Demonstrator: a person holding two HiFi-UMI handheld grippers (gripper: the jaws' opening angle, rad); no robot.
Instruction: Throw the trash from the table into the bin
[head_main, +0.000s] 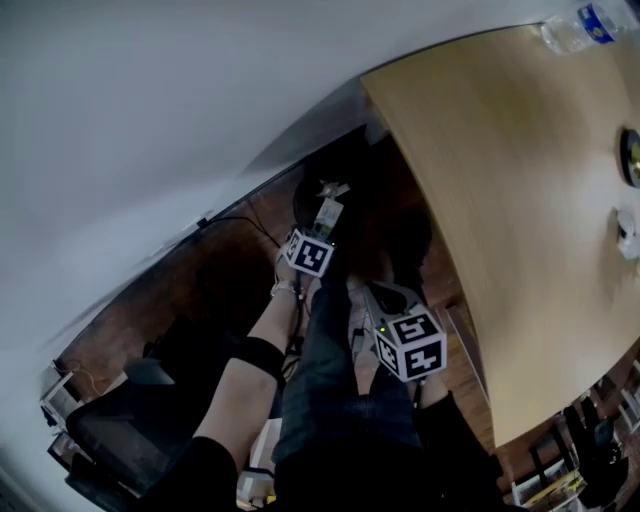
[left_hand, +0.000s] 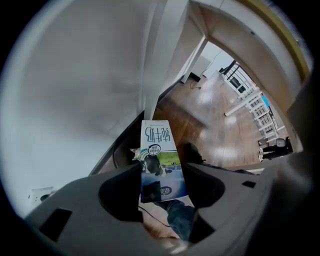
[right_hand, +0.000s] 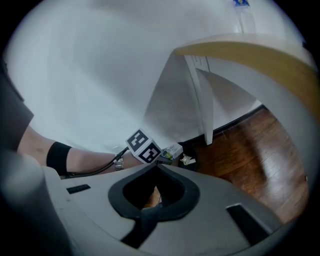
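A milk carton (left_hand: 158, 150) with blue and green print stands between the jaws of my left gripper (left_hand: 161, 169), which is shut on its lower part. In the head view that gripper (head_main: 322, 226) points steeply down and holds the carton (head_main: 328, 211) just above a dark round bin (head_main: 308, 192) on the floor beside the table. The right gripper view shows the carton (right_hand: 172, 150) at the bin's (right_hand: 196, 155) rim, with crumpled paper (right_hand: 187, 160) inside. My right gripper (right_hand: 156, 164) hangs lower and nearer to me, its tips together with nothing between them; its marker cube (head_main: 411, 345) shows over my legs.
The wooden table (head_main: 520, 210) fills the right side; its white leg (right_hand: 206, 100) stands by the bin. A plastic bottle (head_main: 580, 25), a dark round thing (head_main: 631, 156) and a small white piece (head_main: 628, 236) lie on it. A cable (head_main: 250, 222) runs along the wall. A dark chair (head_main: 120, 420) stands at lower left.
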